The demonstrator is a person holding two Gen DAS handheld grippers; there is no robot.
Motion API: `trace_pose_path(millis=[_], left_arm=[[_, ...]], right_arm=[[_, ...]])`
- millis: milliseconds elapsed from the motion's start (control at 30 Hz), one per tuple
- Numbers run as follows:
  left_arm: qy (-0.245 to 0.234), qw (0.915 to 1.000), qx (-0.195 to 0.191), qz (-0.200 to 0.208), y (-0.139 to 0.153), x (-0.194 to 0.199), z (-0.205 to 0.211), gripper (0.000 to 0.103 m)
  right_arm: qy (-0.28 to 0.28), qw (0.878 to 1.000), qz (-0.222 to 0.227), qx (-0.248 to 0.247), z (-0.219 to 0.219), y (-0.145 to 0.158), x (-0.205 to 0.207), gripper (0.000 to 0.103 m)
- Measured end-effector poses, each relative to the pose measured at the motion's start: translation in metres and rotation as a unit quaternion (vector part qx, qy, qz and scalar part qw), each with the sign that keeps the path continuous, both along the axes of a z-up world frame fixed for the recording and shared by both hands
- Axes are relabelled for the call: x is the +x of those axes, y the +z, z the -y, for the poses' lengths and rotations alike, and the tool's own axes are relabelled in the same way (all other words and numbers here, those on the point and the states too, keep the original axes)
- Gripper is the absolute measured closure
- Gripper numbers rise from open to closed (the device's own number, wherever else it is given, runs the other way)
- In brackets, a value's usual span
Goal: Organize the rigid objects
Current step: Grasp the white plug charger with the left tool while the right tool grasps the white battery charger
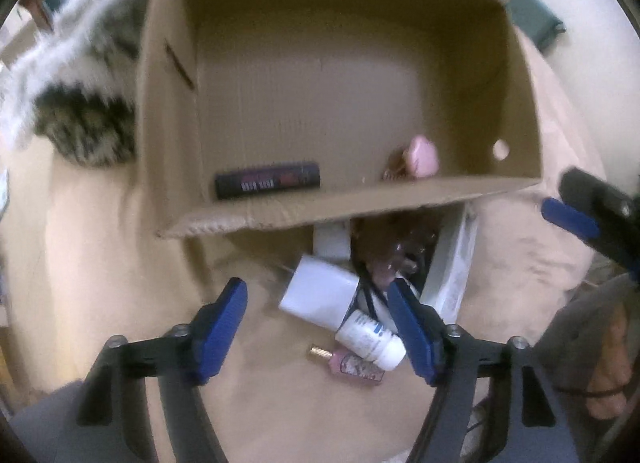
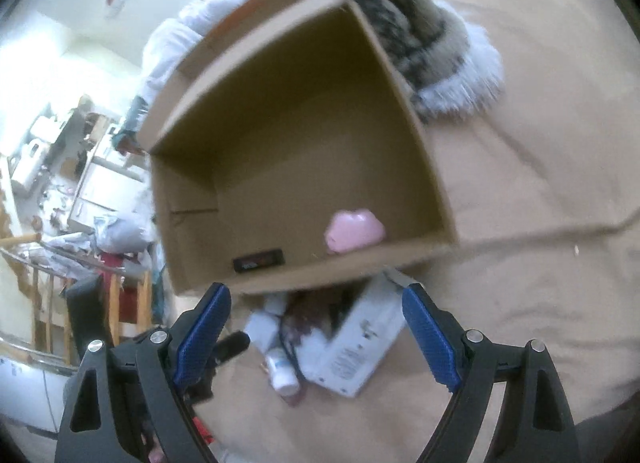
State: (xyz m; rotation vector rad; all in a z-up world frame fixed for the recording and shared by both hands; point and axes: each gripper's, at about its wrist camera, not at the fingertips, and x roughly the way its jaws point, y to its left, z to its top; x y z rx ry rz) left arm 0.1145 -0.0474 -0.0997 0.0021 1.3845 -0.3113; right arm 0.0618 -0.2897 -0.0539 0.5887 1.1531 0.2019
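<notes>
An open cardboard box (image 1: 360, 199) (image 2: 400, 259) stands on a beige sheet. Inside lie a black tube (image 1: 267, 180) (image 2: 258, 260) and a pink case (image 1: 420, 155) (image 2: 354, 230). In front of the box is a heap: a white block (image 1: 320, 293), a white bottle (image 1: 370, 339) (image 2: 282, 373), a small pink bottle (image 1: 352, 364), a white carton (image 2: 356, 347) and a dark item (image 1: 396, 251). My left gripper (image 1: 318, 295) is open over the heap, holding nothing. My right gripper (image 2: 316, 295) is open above the heap, holding nothing; it also shows in the left wrist view (image 1: 572, 215).
A furry grey-and-white cushion (image 1: 84, 119) (image 2: 432, 59) lies beside the box. The beige sheet (image 2: 520, 203) spreads around. A cluttered room with wooden furniture (image 2: 60, 223) lies beyond the bed's edge.
</notes>
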Motion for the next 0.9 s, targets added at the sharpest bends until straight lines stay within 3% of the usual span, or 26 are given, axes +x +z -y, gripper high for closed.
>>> trace_pose_path(millis=[167,267,400,567,733,833,900], left_arm=[[-0.011,0.9991,0.01,-0.04,-0.03,0.009,0.007,0.052],[-0.018,0.9975,0.011,-0.067,-0.045,0.013,0.008,0.052],[-0.021,0.9973,0.016,-0.069,-0.053,0.014,0.012,0.052],[-0.008,0.9972,0.021,-0.071,-0.053,0.014,0.016,0.06],[0.032,0.9975,0.02,-0.059,-0.042,0.007,0.005,0.062],[0.06,0.9969,0.015,-0.048,-0.033,0.003,-0.004,0.062],[0.08,0.9959,0.014,-0.04,-0.026,0.0,-0.01,0.062]], right_arm=[[-0.009,1.0,-0.025,0.005,0.01,-0.013,-0.003,0.01],[-0.013,0.999,-0.034,0.01,0.012,-0.018,-0.003,0.01],[-0.011,0.999,-0.045,0.018,0.008,-0.023,-0.001,0.01],[-0.011,0.997,-0.079,0.021,0.01,-0.04,-0.001,0.01],[-0.02,0.989,-0.137,0.055,0.006,-0.071,-0.001,0.01],[-0.017,0.986,-0.157,0.058,-0.002,-0.084,0.001,0.019],[-0.021,0.985,-0.16,0.053,-0.006,-0.088,0.003,0.02]])
